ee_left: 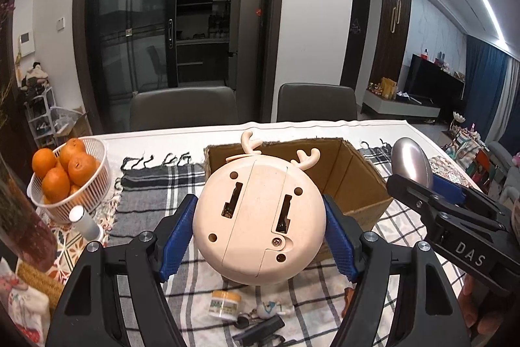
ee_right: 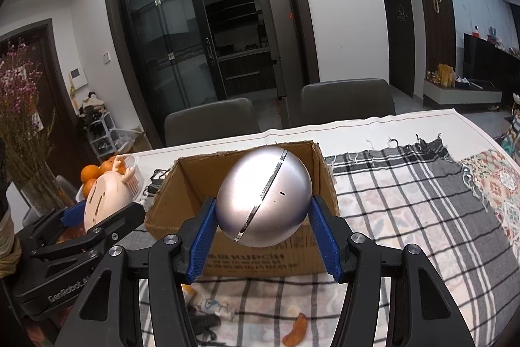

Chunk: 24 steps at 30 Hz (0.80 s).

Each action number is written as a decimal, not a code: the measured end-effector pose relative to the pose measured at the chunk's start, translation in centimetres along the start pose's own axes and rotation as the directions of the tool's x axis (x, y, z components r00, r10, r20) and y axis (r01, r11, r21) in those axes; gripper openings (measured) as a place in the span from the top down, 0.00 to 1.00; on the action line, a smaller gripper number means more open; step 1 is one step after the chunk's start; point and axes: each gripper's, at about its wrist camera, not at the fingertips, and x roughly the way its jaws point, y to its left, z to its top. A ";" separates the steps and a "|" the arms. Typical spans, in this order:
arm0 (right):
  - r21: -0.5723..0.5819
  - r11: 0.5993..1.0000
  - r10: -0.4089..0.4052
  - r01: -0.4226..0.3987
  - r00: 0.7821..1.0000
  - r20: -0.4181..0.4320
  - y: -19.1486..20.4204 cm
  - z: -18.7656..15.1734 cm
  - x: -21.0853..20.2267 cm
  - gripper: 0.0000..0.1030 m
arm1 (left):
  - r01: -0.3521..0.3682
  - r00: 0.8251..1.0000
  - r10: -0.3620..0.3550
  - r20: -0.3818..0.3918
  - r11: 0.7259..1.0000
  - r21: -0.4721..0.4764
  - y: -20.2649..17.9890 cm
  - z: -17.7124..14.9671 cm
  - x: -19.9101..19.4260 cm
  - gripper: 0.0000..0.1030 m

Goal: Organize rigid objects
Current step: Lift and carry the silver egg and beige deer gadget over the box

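The left gripper (ee_left: 260,228) clamped a cream round deer-antlered plastic gadget (ee_left: 260,217); the right gripper (ee_right: 263,228) clamped a silver egg-shaped metal object (ee_right: 263,195). Both were held aloft, the open brown cardboard box (ee_right: 195,184) directly ahead, the right nearer.

Looking forward along each gripper's fingers, close above the table, both facing the cardboard box (ee_left: 354,181) (ee_right: 182,194) and chairs (ee_left: 182,108) (ee_right: 346,98).

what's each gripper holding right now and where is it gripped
Left gripper clamps the deer toy by its round sides; right gripper clamps the silver egg by its sides.
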 end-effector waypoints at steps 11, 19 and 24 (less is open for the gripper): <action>-0.021 1.000 0.014 -0.016 0.997 -0.076 0.0 2.9 2.9 0.44 | 0.010 0.998 -0.008 -0.060 1.000 0.028 0.2 2.2 2.5 0.28; -0.025 0.999 0.039 -0.045 0.980 -0.193 -0.3 4.2 6.2 0.44 | 0.041 0.991 -0.035 -0.132 0.999 0.036 0.4 3.4 4.7 0.28; -0.015 0.998 0.049 -0.056 0.959 -0.278 -0.8 4.4 8.6 0.44 | 0.033 0.980 -0.024 -0.196 0.999 0.042 0.3 3.7 6.5 0.28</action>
